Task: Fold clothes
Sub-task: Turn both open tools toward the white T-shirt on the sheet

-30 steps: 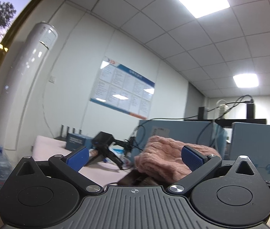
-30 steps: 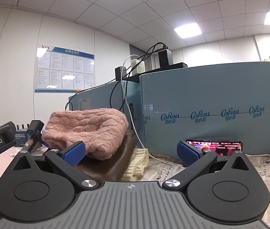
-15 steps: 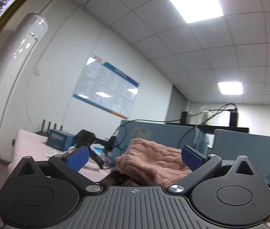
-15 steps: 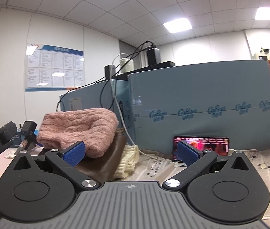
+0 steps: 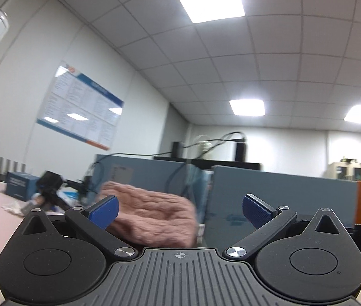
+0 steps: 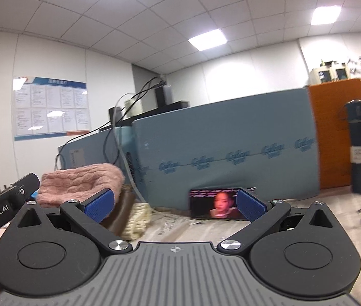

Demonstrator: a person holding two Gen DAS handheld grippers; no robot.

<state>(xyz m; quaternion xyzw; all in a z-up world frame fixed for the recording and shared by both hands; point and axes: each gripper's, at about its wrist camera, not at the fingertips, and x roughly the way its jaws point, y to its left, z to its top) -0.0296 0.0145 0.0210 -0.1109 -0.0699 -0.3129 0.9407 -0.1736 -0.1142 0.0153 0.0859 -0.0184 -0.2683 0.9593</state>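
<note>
Lying beyond left claw [image 5: 180,211], pink sweater [image 5: 152,219]

In the right wrist view, bare patterned cloth [image 6: 180,232] fills the lower centre, open ahead up to the phone [image 6: 216,207] leaning on the blue panel [image 6: 226,158] that walls off mid-frame. At centre left a clothes pile, pink knit [image 6: 78,183] topmost, blocks the way, and a dark cylinder [image 6: 359,148] stands at right. In the left wrist view the pink knit [image 5: 152,216] sits just beyond the spread fingers [image 5: 105,210], with blue panels [image 5: 277,199] behind it.

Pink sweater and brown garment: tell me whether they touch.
Touching. The right wrist view shows the pink sweater lying directly on the brown garment, with no gap between them.
</note>
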